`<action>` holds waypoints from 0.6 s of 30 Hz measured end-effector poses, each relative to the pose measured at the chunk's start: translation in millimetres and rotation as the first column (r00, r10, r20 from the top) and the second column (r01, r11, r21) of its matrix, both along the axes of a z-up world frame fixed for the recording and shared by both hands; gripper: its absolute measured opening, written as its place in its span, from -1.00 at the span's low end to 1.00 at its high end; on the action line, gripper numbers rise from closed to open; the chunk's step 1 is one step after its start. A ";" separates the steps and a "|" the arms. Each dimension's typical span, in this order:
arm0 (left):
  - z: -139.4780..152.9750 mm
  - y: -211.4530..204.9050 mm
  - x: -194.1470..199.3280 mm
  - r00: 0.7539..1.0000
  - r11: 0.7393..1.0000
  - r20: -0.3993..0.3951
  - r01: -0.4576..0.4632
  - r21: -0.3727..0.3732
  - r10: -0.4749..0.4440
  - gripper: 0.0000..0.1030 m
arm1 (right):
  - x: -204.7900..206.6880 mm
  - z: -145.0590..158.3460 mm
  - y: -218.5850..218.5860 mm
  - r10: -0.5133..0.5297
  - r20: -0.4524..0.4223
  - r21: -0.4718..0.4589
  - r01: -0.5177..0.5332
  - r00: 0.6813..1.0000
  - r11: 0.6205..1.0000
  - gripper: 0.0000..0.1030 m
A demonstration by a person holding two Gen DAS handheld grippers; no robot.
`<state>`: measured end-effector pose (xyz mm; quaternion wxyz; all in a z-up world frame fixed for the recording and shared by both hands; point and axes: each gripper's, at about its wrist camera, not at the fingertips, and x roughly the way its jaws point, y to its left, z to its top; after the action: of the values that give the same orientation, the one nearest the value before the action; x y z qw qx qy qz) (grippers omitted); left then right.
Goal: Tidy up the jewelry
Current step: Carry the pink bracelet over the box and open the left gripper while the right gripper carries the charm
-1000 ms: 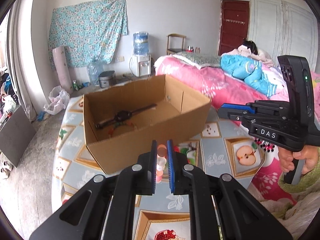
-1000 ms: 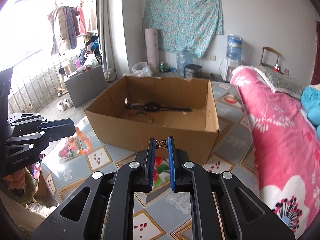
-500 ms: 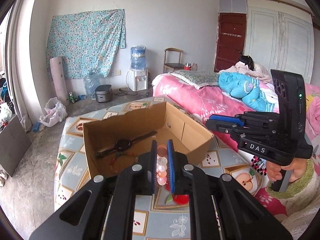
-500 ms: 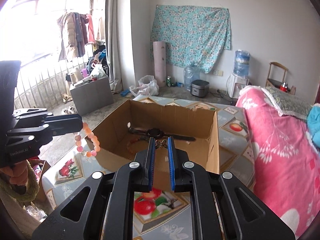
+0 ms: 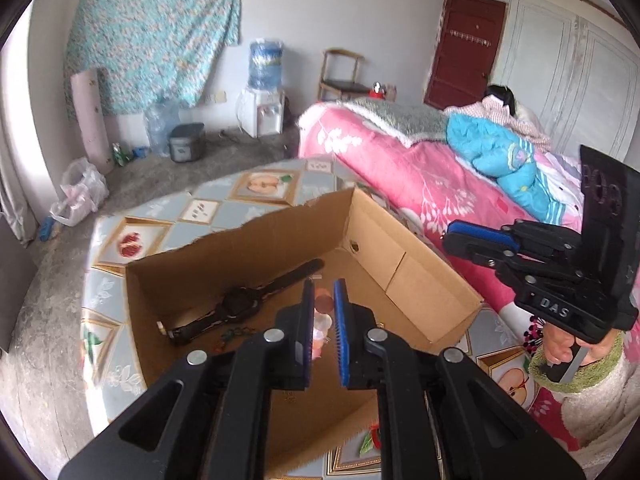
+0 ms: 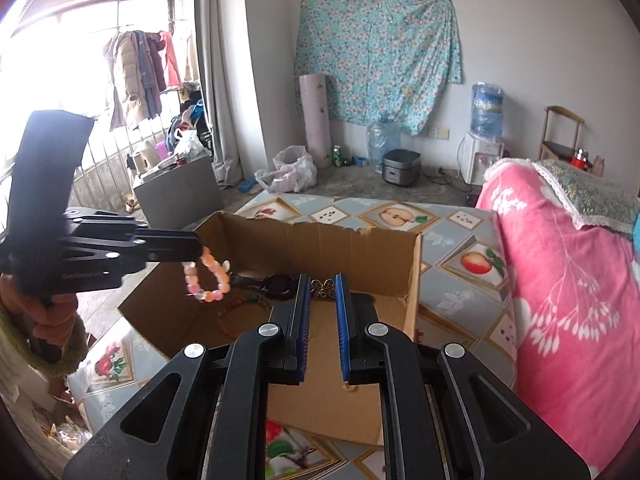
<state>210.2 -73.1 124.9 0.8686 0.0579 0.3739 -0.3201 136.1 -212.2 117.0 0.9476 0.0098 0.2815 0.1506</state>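
- The left gripper (image 5: 321,304) is nearly closed and pinches a bead bracelet (image 6: 208,276). The bracelet hangs as a loop of round, glossy pink and orange beads over the open cardboard box (image 5: 404,276).
- The right gripper (image 6: 323,292) is also nearly closed, and it holds a small metal butterfly ornament (image 6: 322,289) at the very tips of its blue pads. What hangs under the ornament, I cannot tell.
- Risk one: the bracelet is held by only a few beads. They are smooth and round, so I think they can slip from the pads, or the loop can swing and fall on the near wall of the box or outside it on the patterned cloth (image 5: 208,212).
- Risk two: the butterfly is thin and held at the edge of the pads. A small jerk can let it drop too early.
- Risk three: the two grippers are near each other above the same box, so they can bump, or the bracelet can catch on the other tool.
- In the box already lie a black watch (image 5: 240,304) with a long matte strap and a dark bead string (image 6: 240,312). New pieces can land on them and tangle.
- The box is plain brown cardboard with torn, rough upper edges.
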 end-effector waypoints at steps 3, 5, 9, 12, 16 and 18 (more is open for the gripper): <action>-10.2 -19.6 25.3 0.995 0.999 -0.091 0.049 0.005 -0.048 -0.82 | 2.9 -0.3 -10.0 -0.015 0.012 0.009 0.015 1.000 1.000 -0.80; -21.9 -38.7 43.9 0.981 0.995 -0.165 0.101 0.012 -0.097 -0.82 | 3.4 -0.4 -16.0 -0.025 0.019 0.010 0.025 1.000 1.000 -0.80; -54.2 -72.3 75.3 0.931 0.985 -0.331 0.170 0.019 -0.154 -0.82 | 8.0 -2.7 -27.0 -0.031 0.018 0.019 0.030 0.999 0.999 -0.80; -79.5 -91.0 94.5 0.895 0.981 -0.416 0.191 0.039 -0.158 -0.81 | 10.2 -6.5 -30.9 -0.031 0.007 0.021 0.031 0.999 0.999 -0.80; -113.6 -99.8 117.7 0.827 0.978 -0.545 0.200 0.062 -0.135 -0.50 | 9.7 -10.7 -34.1 -0.037 -0.011 0.021 0.038 0.999 0.999 -0.80; -125.8 -95.9 125.8 0.806 0.980 -0.585 0.176 0.094 -0.089 -0.41 | 9.4 -12.7 -34.9 -0.041 -0.022 0.018 0.042 0.999 0.999 -0.80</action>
<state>336.1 -169.0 -0.9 0.6830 0.0463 0.6368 -0.3547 145.4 -247.1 104.2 0.9474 0.0261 0.2898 0.1334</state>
